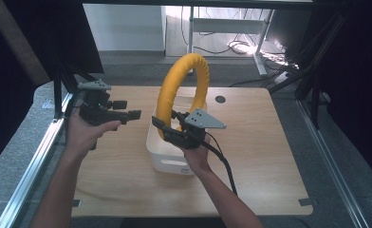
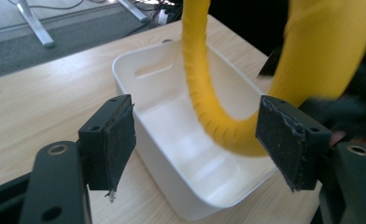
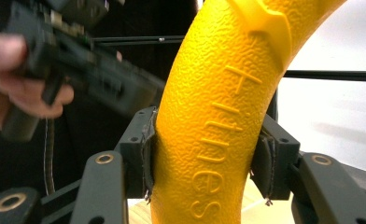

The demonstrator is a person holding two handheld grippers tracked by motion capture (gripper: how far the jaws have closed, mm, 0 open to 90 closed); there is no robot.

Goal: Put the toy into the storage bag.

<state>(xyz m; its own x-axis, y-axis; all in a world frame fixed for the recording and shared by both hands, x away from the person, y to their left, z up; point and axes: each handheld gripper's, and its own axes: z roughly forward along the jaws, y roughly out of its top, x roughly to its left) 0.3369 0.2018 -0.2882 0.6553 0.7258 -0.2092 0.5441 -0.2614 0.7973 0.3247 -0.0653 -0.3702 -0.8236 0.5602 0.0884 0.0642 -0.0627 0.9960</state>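
Observation:
A yellow textured ring [image 1: 200,76] stands upright with its lower part inside a white bin [image 1: 167,161] on the wooden table. My right gripper [image 1: 169,129] is shut on the ring's lower left side, just above the bin's rim. In the right gripper view both pads press on the ring [image 3: 218,93] from either side of my right gripper [image 3: 209,158]. My left gripper [image 1: 129,109] hangs in the air left of the ring, open and empty. In the left gripper view its jaws [image 2: 200,135] stand wide, looking at the bin [image 2: 125,70] and the ring [image 2: 197,74] beyond them.
The table [image 1: 269,156] has bare wood left and right of the bin and a small round hole [image 1: 220,99] at the back. Metal rails [image 1: 37,161] run along both sides. Dark curtains hang at left and right.

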